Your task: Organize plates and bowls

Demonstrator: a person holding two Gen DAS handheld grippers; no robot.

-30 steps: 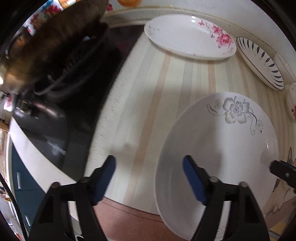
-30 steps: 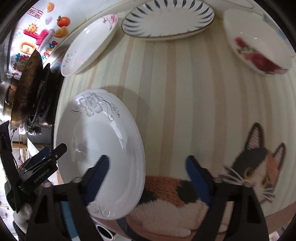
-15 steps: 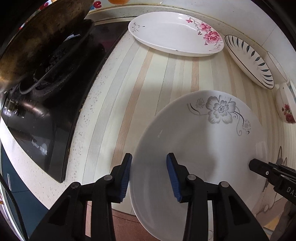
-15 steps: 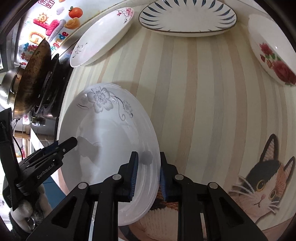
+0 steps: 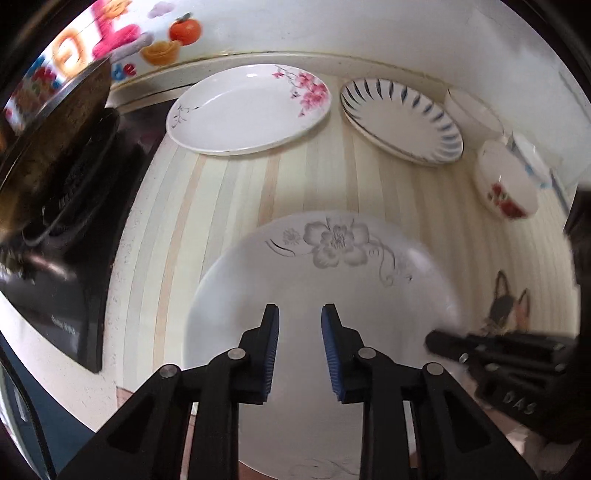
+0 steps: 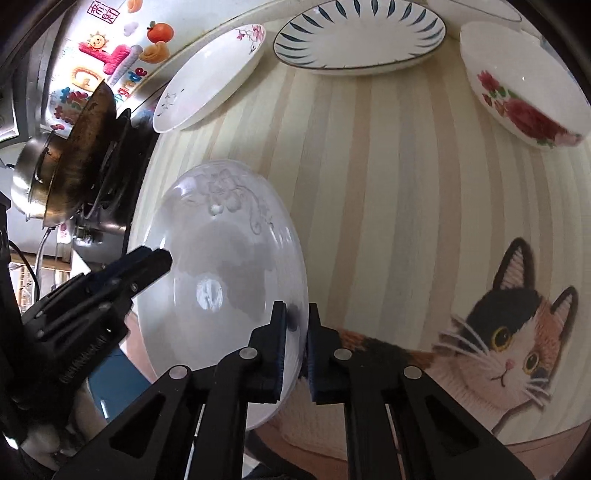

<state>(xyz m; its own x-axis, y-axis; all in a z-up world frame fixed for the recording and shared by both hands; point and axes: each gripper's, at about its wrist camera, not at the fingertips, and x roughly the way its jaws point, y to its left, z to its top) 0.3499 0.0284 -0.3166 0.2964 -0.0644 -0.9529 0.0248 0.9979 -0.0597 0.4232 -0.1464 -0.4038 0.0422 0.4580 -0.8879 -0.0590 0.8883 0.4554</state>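
A white plate with a grey flower [image 5: 332,288] [image 6: 221,266] is tilted above the striped mat [image 5: 221,206]. My right gripper [image 6: 295,325] is shut on its right rim and shows in the left wrist view as a black finger [image 5: 443,343] at that rim. My left gripper [image 5: 301,343] hangs over the plate's face with its jaws narrowed to a small gap and nothing between them. In the right wrist view its tip [image 6: 162,258] sits by the plate's left rim.
At the back lie a pink-blossom plate [image 5: 243,110] [image 6: 210,85], a blue-striped plate [image 5: 399,118] [image 6: 358,33], a red-rose bowl [image 5: 502,184] [image 6: 517,85] and a plain white bowl [image 5: 469,110]. A wok [image 5: 48,136] on the stove [image 5: 55,295] stands left. A cat picture [image 6: 498,332] marks the mat.
Both grippers narrowed. The right one shut on the plate's right rim and tilted the plate up. The left one went from straddling the left rim to hanging over the plate's face.
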